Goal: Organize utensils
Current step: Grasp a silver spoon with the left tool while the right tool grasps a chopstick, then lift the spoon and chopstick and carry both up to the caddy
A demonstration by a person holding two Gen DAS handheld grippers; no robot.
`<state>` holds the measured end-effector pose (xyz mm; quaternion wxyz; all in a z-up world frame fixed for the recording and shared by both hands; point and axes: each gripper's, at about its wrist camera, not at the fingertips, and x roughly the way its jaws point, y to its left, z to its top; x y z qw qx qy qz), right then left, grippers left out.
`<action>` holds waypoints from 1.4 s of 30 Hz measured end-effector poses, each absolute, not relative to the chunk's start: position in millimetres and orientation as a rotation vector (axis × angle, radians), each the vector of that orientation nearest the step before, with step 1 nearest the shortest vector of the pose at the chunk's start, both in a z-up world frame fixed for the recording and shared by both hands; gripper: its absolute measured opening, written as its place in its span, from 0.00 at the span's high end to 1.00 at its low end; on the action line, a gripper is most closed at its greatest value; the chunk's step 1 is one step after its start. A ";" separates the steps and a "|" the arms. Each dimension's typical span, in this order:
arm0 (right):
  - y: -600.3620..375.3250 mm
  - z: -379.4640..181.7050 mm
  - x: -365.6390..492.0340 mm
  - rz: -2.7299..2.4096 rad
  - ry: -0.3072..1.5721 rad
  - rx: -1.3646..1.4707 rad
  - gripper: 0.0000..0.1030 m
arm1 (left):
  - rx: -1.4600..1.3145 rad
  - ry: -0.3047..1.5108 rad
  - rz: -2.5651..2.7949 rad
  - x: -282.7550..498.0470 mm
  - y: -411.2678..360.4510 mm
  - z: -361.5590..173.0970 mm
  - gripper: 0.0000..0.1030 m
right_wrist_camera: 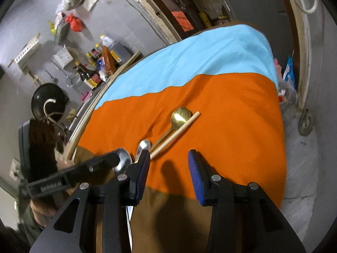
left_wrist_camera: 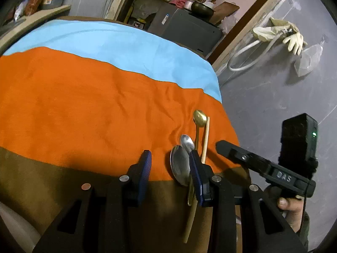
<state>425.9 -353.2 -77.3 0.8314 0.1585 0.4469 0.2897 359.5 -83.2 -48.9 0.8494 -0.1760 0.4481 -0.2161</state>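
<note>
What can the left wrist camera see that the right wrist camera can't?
Only the left wrist camera shows pale gloves hanging on the wall. Only the right wrist camera shows a black wok and sauce bottles. Both show the gold spoon, two silver spoons, a wooden stick and the orange cloth.

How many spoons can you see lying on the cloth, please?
3, side by side on the orange cloth: a gold spoon farthest away, a small silver spoon beside it, and a large silver spoon nearest. Their handles are partly hidden.
</note>
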 end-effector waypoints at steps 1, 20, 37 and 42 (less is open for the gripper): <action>-351.2 -77.2 428.9 0.603 0.955 0.341 0.69 | -0.372 0.946 -0.455 358.8 -83.1 -48.7 0.76; -343.8 -75.7 449.5 0.446 1.110 0.464 0.93 | -0.327 0.912 -0.461 354.0 -94.7 -41.3 0.98; -349.9 -25.7 337.3 0.585 0.634 0.486 0.97 | -0.095 0.534 -0.385 271.1 -101.5 39.2 1.00; -327.4 6.2 298.9 0.599 0.422 0.377 0.97 | -0.063 0.439 -0.369 241.6 -86.8 63.2 1.00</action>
